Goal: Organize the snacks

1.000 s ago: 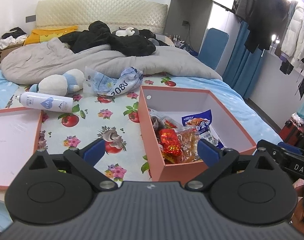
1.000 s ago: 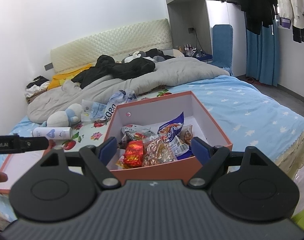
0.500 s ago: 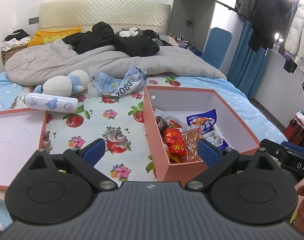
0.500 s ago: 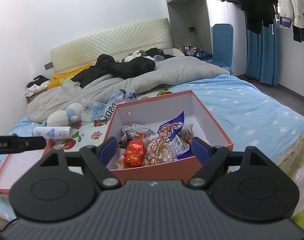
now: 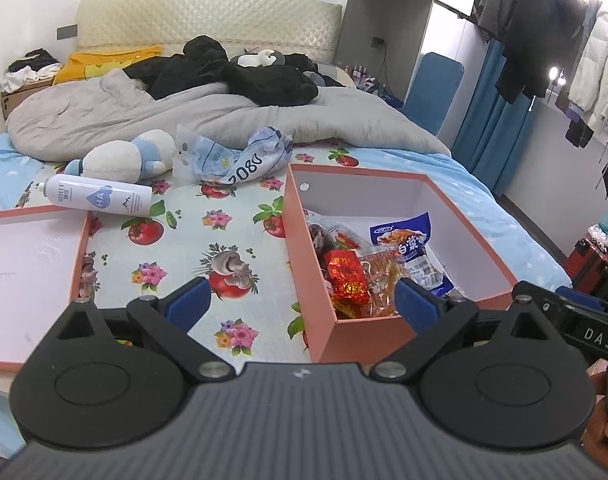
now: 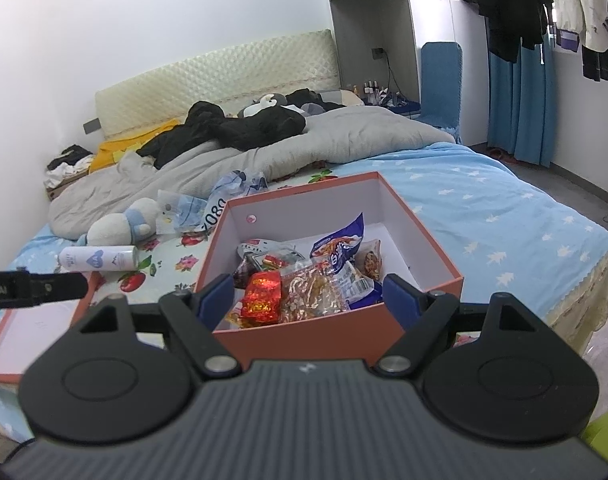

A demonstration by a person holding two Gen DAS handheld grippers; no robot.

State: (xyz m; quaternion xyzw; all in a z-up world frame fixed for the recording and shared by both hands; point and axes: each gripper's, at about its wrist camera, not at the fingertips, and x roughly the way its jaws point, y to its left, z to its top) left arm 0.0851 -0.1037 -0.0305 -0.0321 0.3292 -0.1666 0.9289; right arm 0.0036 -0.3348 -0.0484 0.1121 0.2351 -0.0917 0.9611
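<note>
white walls, cream padded headboard, blue curtains, blue chair, grey floor

A home bedroom, shown by the bed with quilted headboard, rumpled grey duvet, plush toy and clothes hanging beside blue curtains.

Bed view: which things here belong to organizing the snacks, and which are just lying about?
Job:
orange box
red snack packet
blue snack bag
box lid

Lying about:
white spray bottle
plush toy
crumpled plastic bag
grey duvet
black clothes
</note>
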